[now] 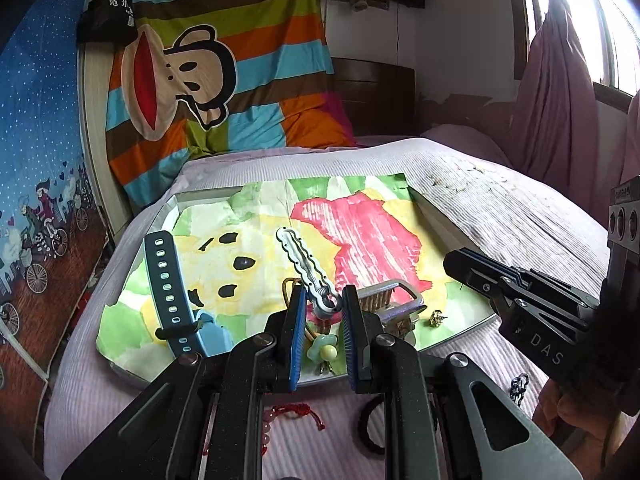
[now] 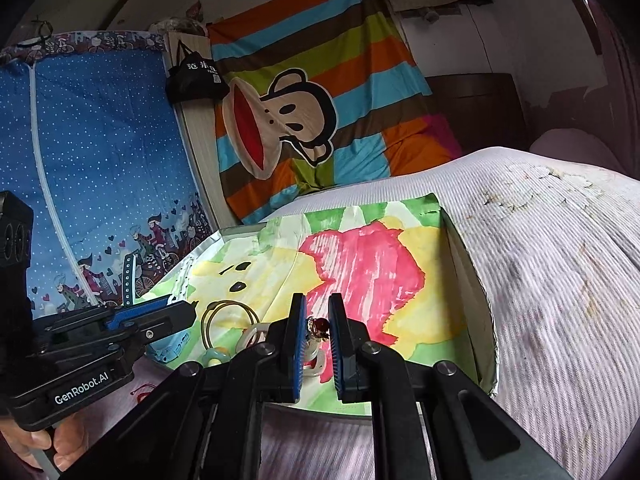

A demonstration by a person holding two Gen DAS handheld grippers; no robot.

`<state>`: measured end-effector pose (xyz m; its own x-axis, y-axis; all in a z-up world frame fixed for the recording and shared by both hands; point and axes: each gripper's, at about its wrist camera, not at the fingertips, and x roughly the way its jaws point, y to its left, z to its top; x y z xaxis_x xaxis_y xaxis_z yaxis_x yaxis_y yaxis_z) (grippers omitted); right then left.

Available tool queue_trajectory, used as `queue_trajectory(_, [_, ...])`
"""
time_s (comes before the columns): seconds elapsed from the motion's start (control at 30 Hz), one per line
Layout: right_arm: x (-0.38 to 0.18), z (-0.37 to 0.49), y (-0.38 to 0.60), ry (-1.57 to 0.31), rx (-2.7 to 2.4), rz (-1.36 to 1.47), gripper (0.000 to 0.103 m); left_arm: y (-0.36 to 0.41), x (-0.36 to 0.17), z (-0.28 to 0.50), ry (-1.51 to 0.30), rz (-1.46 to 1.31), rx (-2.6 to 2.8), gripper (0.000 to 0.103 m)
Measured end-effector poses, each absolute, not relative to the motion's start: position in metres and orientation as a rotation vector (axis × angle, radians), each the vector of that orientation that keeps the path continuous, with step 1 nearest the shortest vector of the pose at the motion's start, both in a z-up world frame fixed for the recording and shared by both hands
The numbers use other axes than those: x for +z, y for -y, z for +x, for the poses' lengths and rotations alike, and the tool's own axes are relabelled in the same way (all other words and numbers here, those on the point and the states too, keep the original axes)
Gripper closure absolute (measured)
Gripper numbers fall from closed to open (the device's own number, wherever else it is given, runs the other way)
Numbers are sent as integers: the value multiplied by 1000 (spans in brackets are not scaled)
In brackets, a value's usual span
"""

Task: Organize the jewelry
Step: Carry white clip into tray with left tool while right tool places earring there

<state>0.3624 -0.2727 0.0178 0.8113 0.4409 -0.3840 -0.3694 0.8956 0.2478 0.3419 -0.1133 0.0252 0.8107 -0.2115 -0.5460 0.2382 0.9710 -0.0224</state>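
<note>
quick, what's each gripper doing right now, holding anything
left gripper: closed on the white wavy hair clip.
right gripper: closed on a small ornament with a red bead.

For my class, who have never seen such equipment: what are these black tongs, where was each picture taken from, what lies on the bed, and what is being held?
No robot is here. A person holds a hand tool with two jaws in each hand, and a wide-angle camera on each tool looks forward along them. One picture is from the left gripper, the other from the right gripper, and each also shows the other tool from the side.

On the bed sits a shallow tray lined with painted paper. In it lie a dark watch strap and a small gold earring, among other pieces.

The left jaws grip the end of a white wavy hair clip. The right jaws pinch a small red-and-gold ornament.
</note>
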Motion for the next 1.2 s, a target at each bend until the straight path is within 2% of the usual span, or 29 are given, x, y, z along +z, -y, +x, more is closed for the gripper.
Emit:
queue_trajectory(0.5, [-2, 382, 271, -592, 388, 172, 92, 107, -10, 386, -725, 35, -167, 89])
queue_trajectory(1.1, [-1, 382, 270, -601, 391, 174, 91, 111, -27, 390, -766, 50, -193, 88])
queue_trajectory(1.2, [1, 380, 272, -593, 386, 181, 82, 108, -25, 386, -755, 29, -201, 88])
